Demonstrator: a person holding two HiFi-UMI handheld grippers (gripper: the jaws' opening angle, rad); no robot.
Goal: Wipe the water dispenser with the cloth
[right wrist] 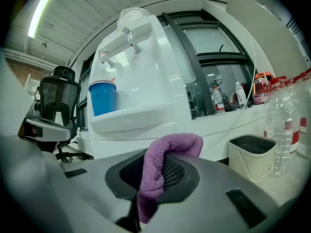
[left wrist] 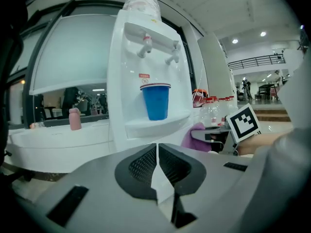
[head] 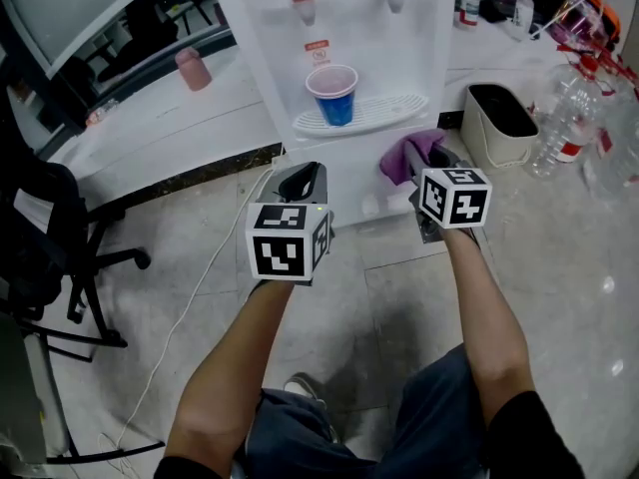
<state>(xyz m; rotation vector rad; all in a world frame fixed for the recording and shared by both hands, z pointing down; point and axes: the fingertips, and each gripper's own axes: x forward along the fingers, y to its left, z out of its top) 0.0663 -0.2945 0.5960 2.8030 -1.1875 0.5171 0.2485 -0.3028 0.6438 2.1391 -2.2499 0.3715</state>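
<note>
Left gripper (head: 303,178): jaws pressing together, empty. Right gripper (head: 435,163) clamping one purple cloth (head: 407,156), long axis along jaws, tip pointing ahead at one water dispenser (head: 280,58), one blue cup (head: 334,95).

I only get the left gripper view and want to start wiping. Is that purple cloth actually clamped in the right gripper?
Observer: Yes. The right gripper is shut on the purple terry cloth, which folds over its jaws.
Operator: What's behind that gripper?
Observer: A cream plastic bin with a dark inside stands on the floor just right of the white water dispenser.
Operator: And to my left?
Observer: A black office chair, and a thin white cable runs across the floor.
</note>
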